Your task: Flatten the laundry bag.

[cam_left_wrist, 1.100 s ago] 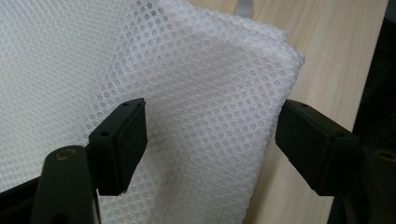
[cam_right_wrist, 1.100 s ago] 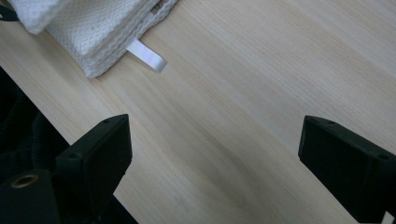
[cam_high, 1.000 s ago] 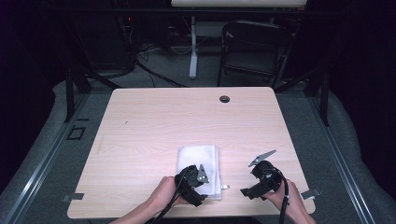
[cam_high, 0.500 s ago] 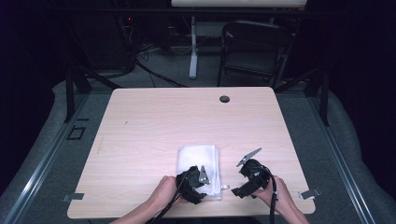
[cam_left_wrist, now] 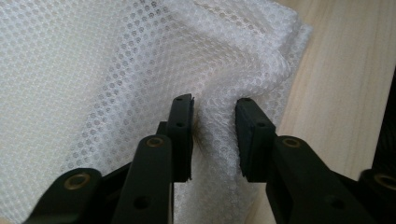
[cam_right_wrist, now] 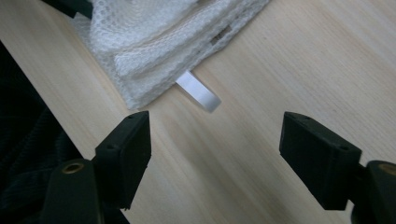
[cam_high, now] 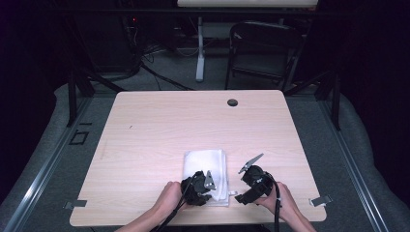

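Observation:
A folded white mesh cloth (cam_high: 205,164) lies near the front edge of the wooden table (cam_high: 193,121). My left gripper (cam_high: 199,186) rests on the cloth's near edge. In the left gripper view its jaws (cam_left_wrist: 215,135) are shut on a bunched fold of the mesh cloth (cam_left_wrist: 93,70). My right gripper (cam_high: 246,189) sits just to the right of the cloth's near right corner. In the right gripper view it (cam_right_wrist: 223,154) stands wide open over bare wood. A white tag (cam_right_wrist: 198,91) sticks out from the cloth's corner (cam_right_wrist: 149,37) just ahead of it.
A round black grommet (cam_high: 232,102) sits near the table's far edge. Metal clips (cam_high: 320,200) stick out at the front corners. A dark chair (cam_high: 263,48) and cables stand on the floor beyond the table.
My right gripper has moved left, toward the cloth's near right corner. The left gripper has stayed on the cloth's near edge.

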`<state>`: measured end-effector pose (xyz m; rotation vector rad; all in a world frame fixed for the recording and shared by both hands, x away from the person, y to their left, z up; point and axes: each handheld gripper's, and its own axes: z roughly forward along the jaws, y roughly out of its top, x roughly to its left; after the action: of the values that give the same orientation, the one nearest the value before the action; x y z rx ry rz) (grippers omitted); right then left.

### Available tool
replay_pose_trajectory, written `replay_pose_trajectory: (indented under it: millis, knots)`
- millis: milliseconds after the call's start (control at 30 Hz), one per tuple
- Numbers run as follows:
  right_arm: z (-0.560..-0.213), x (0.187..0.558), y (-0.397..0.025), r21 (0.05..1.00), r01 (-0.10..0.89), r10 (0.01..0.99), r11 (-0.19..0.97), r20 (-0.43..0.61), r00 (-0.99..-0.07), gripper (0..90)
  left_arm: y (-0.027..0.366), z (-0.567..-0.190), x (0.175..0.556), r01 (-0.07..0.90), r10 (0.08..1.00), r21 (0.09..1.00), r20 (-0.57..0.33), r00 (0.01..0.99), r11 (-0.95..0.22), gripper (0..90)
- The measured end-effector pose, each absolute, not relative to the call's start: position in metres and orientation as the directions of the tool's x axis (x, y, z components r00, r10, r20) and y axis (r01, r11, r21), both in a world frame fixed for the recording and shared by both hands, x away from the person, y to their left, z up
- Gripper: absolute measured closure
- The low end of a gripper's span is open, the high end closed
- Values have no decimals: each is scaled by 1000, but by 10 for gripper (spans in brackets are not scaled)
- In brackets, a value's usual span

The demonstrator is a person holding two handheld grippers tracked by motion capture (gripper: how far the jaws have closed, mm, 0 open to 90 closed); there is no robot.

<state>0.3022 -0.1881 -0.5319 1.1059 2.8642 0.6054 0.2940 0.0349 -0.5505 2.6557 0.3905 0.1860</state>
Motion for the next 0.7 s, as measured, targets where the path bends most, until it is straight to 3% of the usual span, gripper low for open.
replay_pose_trajectory:
  millis: [233, 433, 533, 700]
  knots:
    - [-532, 300, -184, 378, 637, 640, 672, 136, -756, 451, 39, -549, 297, 259, 318, 470, 49, 947, -844, 778]
    - [-528, 295, -177, 414, 595, 605, 688, 126, -787, 806, 43, -549, 300, 281, 331, 489, 17, 943, -826, 793]
    - [-528, 295, -170, 425, 570, 584, 703, 111, -804, 873, 43, -547, 300, 284, 336, 497, 16, 942, -820, 796]
    - [-535, 297, -154, 393, 546, 553, 740, 108, -826, 895, 45, -546, 300, 284, 336, 508, 12, 942, -813, 801]
